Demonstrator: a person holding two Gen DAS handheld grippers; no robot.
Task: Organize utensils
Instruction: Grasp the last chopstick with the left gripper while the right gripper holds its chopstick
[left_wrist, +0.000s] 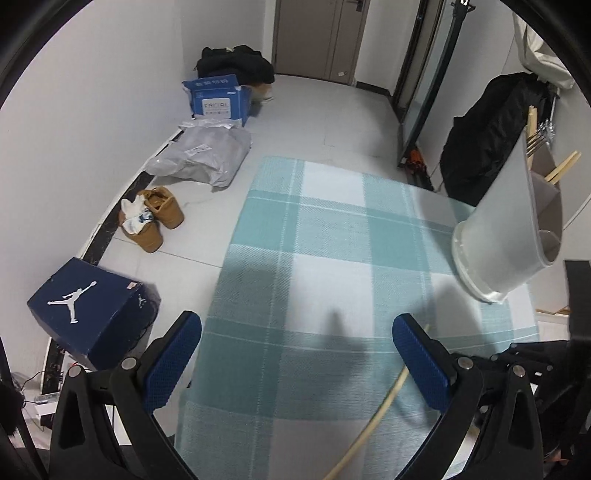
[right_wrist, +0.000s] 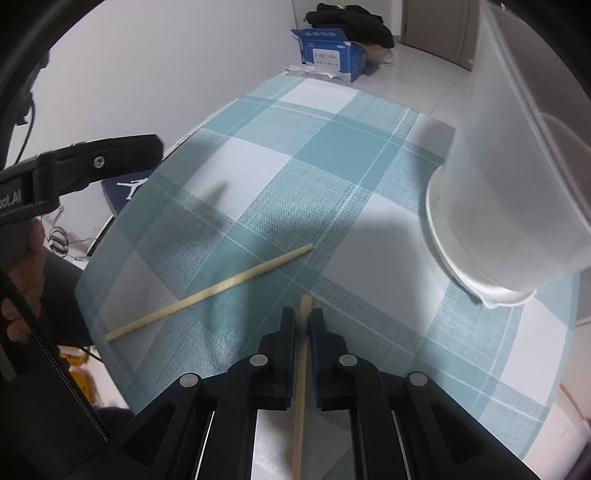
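A white plastic utensil holder stands at the right of the teal checked tablecloth, with wooden chopsticks and metal utensils sticking out of it. It also shows in the right wrist view. My right gripper is shut on a wooden chopstick a little above the cloth. A second wooden chopstick lies loose on the cloth, left of the right gripper; it also shows in the left wrist view. My left gripper is open and empty above the cloth; it shows at the left of the right wrist view.
On the floor left of the table are a blue Jordan shoebox, tan shoes, a grey plastic bag and a blue cardboard box. A black bag sits at the right. A closed door is at the back.
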